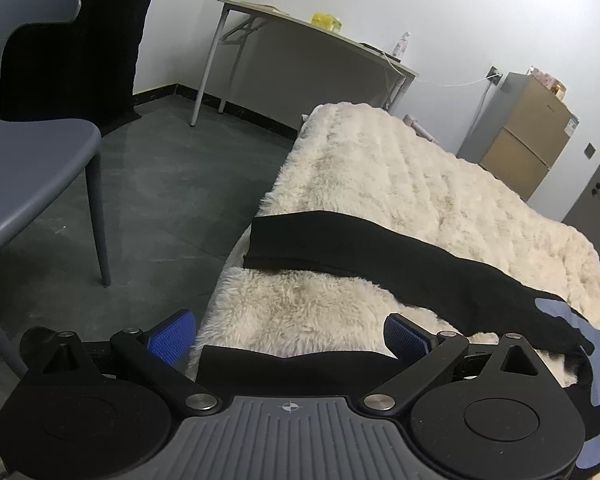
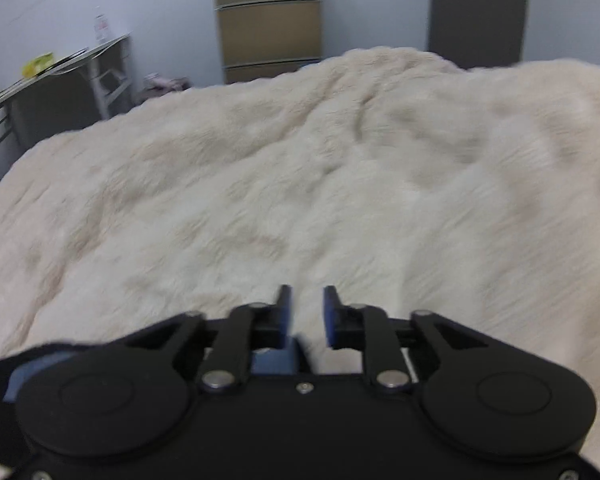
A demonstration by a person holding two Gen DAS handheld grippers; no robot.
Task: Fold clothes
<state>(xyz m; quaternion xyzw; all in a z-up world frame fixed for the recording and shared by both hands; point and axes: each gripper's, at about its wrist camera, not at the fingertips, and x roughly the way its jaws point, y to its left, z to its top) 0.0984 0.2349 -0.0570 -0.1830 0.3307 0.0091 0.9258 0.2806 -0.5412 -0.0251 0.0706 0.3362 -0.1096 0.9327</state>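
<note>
A black garment with blue-grey patches lies on the fluffy cream blanket (image 1: pixel 400 176). One long black part (image 1: pixel 340 244) stretches across the blanket, and its patched end (image 1: pixel 572 320) shows at the right. Another black fold (image 1: pixel 296 368) lies just below my left gripper (image 1: pixel 290 336), which stands wide open with only blanket and the fold's edge between its blue pads. In the right wrist view the picture is blurred. My right gripper (image 2: pixel 308 300) hovers over bare blanket (image 2: pixel 340 180) with a narrow gap between its jaws and nothing gripped. A black and blue bit of the garment (image 2: pixel 24 368) shows at its lower left.
The bed's left edge drops to a dark floor (image 1: pixel 160 200). A grey chair (image 1: pixel 40 152) stands beside it. A desk (image 1: pixel 300 40) with small items stands by the far wall. A tan cabinet (image 1: pixel 532 132) and a grey door (image 2: pixel 480 8) lie beyond the bed.
</note>
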